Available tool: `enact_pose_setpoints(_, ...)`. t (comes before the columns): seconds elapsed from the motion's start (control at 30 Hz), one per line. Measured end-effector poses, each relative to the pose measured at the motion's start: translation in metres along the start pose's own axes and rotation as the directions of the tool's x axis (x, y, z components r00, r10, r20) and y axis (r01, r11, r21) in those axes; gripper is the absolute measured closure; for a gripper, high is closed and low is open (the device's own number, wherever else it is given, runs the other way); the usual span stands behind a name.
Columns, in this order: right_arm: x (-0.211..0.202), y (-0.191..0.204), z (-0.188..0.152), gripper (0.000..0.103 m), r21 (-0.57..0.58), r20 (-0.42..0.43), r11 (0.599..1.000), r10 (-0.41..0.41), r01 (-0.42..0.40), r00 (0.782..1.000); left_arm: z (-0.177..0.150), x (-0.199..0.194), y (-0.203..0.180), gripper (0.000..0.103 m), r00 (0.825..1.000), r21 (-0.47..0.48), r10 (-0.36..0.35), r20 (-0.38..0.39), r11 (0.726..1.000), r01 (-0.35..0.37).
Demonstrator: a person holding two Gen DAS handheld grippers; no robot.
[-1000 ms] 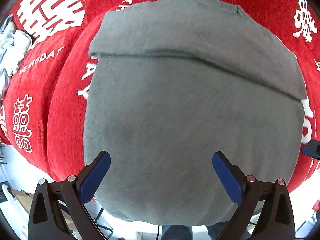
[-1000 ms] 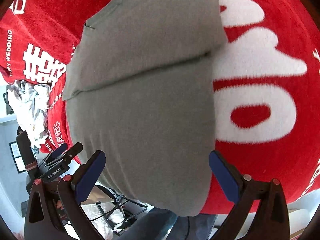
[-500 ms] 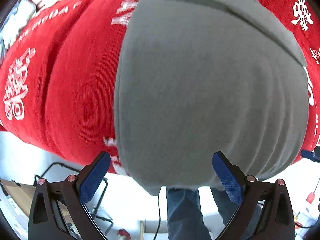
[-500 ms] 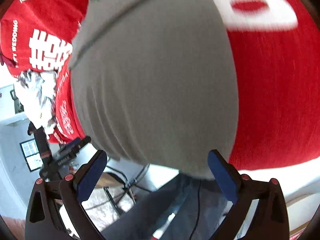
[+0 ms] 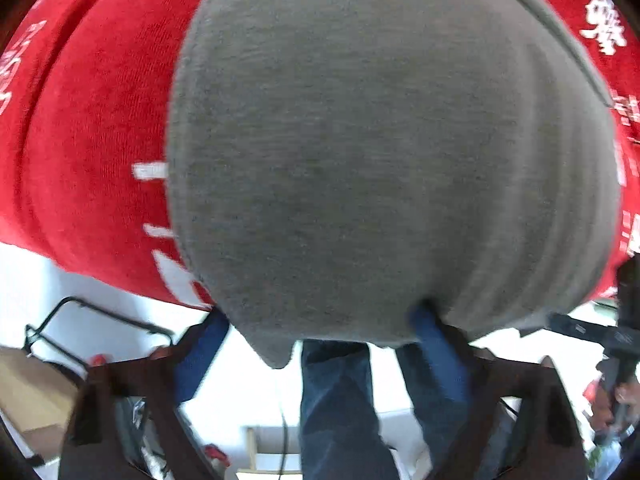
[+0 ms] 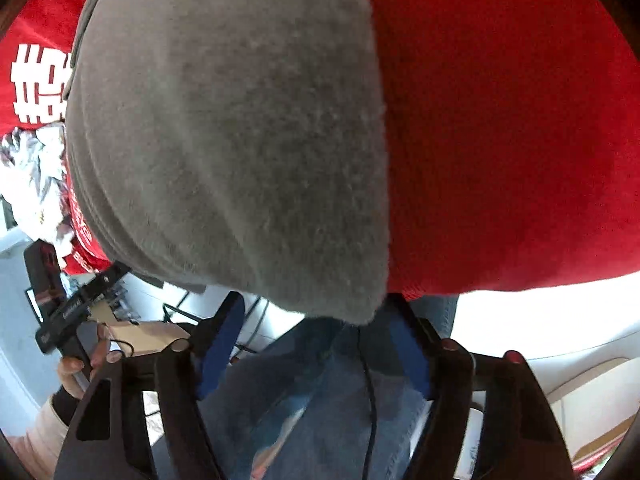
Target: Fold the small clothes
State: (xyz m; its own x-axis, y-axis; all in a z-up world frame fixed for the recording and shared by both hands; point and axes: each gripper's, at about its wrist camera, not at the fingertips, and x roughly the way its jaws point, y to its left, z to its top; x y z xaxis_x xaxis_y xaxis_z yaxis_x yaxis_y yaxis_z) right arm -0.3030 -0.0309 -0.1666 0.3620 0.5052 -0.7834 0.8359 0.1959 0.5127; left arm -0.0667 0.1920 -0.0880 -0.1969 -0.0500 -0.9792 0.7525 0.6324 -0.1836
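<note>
You are taking the grey garment's (image 5: 380,168) near hem at the counter's (image 6: 520,140) near edge, left gripper (image 5: 320,344) and right gripper (image 6: 316,344) jaws closing around its two corners without yet pinching; next, clamp both and carry the hem to the far edge.

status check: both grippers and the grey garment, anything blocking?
Left gripper and right gripper: fingers closing around near hem, not yet clamped. Grey garment partly folded, flat on red cloth, hem overhanging the edge. Nothing blocking.
</note>
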Motion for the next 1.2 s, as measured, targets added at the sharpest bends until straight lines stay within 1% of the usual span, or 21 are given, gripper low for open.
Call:
enact_pose_setpoints(0.03,0.001,-0.001,0.000,0.046,0.012,0.004,1.000,0.012,-0.012,1.000,-0.003,0.000,-0.003,0.044,1.000,0.006,-0.006,0.001,1.000,0.006)
enact_pose_setpoints(0.07,0.000,-0.001,-0.003,0.060,0.018,0.008,0.999,0.026,-0.026,1.000,-0.004,-0.003,-0.005,0.055,1.000,0.026,-0.025,-0.002,0.999,0.025)
enact_pose_setpoints(0.1,-0.001,-0.003,-0.006,0.088,0.017,0.012,0.999,0.051,-0.051,0.999,-0.006,-0.006,-0.006,0.082,0.999,0.045,-0.042,-0.008,0.998,0.043)
enact_pose_setpoints(0.13,-0.004,-0.003,-0.010,0.089,0.021,0.014,0.997,0.068,-0.068,0.998,-0.007,-0.009,-0.007,0.090,0.998,0.055,-0.064,-0.011,0.996,0.065)
enact_pose_setpoints(0.27,-0.026,0.012,-0.026,0.090,-0.004,0.025,0.987,0.163,-0.163,0.986,-0.011,-0.038,-0.008,0.090,0.992,0.097,-0.124,0.000,0.988,0.123)
enact_pose_setpoints(0.33,-0.046,0.024,-0.028,0.090,-0.016,0.049,0.973,0.229,-0.229,0.972,-0.011,-0.055,-0.008,0.090,0.988,0.110,-0.153,0.013,0.982,0.150)
enact_pose_setpoints(0.37,-0.058,0.031,-0.028,0.090,-0.021,0.066,0.966,0.258,-0.258,0.964,-0.009,-0.070,-0.010,0.090,0.984,0.122,-0.175,0.029,0.978,0.171)
enact_pose_setpoints(0.47,-0.095,0.050,-0.016,0.091,-0.047,0.140,0.935,0.354,-0.351,0.925,0.004,-0.102,-0.017,0.090,0.977,0.170,-0.196,0.087,0.969,0.179)
enact_pose_setpoints(0.5,-0.109,0.058,-0.006,0.091,-0.062,0.169,0.923,0.385,-0.380,0.907,0.014,-0.110,-0.017,0.090,0.974,0.181,-0.199,0.104,0.967,0.178)
enact_pose_setpoints(0.6,-0.138,0.076,0.028,0.096,-0.101,0.225,0.899,0.439,-0.427,0.870,0.052,-0.131,-0.018,0.090,0.961,0.203,-0.213,0.175,0.963,0.176)
enact_pose_setpoints(0.67,-0.153,0.084,0.052,0.097,-0.121,0.247,0.889,0.457,-0.441,0.854,0.087,-0.139,-0.024,0.090,0.953,0.206,-0.213,0.217,0.964,0.169)
enact_pose_setpoints(0.77,-0.172,0.094,0.096,0.097,-0.136,0.270,0.895,0.445,-0.424,0.854,0.131,-0.138,-0.032,0.090,0.947,0.206,-0.195,0.257,0.968,0.143)
enact_pose_setpoints(0.87,-0.177,0.102,0.132,0.097,-0.119,0.274,0.921,0.390,-0.372,0.879,0.172,-0.125,-0.037,0.090,0.953,0.185,-0.170,0.252,0.975,0.125)
enact_pose_setpoints(0.9,-0.179,0.100,0.139,0.097,-0.113,0.268,0.930,0.368,-0.350,0.890,0.177,-0.121,-0.036,0.090,0.955,0.184,-0.155,0.252,0.977,0.110)
enact_pose_setpoints(0.97,-0.177,0.102,0.152,0.095,-0.117,0.255,0.952,0.304,-0.283,0.918,0.188,-0.114,-0.041,0.090,0.959,0.177,-0.109,0.262,0.982,0.063)
enact_pose_setpoints(1.03,-0.167,0.116,0.160,0.093,-0.149,0.242,0.972,0.213,-0.181,0.947,0.199,-0.112,-0.040,0.090,0.963,0.156,-0.102,0.248,0.986,0.065)
enact_pose_setpoints(1.07,-0.164,0.120,0.157,0.087,-0.181,0.227,0.976,0.159,-0.118,0.961,0.200,-0.108,-0.040,0.090,0.965,0.145,-0.106,0.239,0.987,0.072)
enact_pose_setpoints(1.1,-0.160,0.126,0.154,0.065,-0.222,0.210,0.974,0.102,-0.054,0.972,0.202,-0.106,-0.038,0.090,0.969,0.136,-0.103,0.226,0.988,0.073)
enact_pose_setpoints(1.13,-0.154,0.133,0.150,0.033,-0.264,0.201,0.965,0.054,0.001,0.978,0.204,-0.104,-0.037,0.090,0.972,0.133,-0.094,0.215,0.989,0.066)
enact_pose_setpoints(1.17,-0.147,0.142,0.144,0.026,-0.311,0.189,0.949,0.016,0.044,0.982,0.205,-0.103,-0.036,0.090,0.976,0.133,-0.081,0.204,0.990,0.054)
enact_pose_setpoints(1.2,-0.142,0.145,0.139,0.026,-0.340,0.178,0.939,0.002,0.060,0.984,0.205,-0.103,-0.035,0.090,0.978,0.130,-0.069,0.196,0.991,0.043)
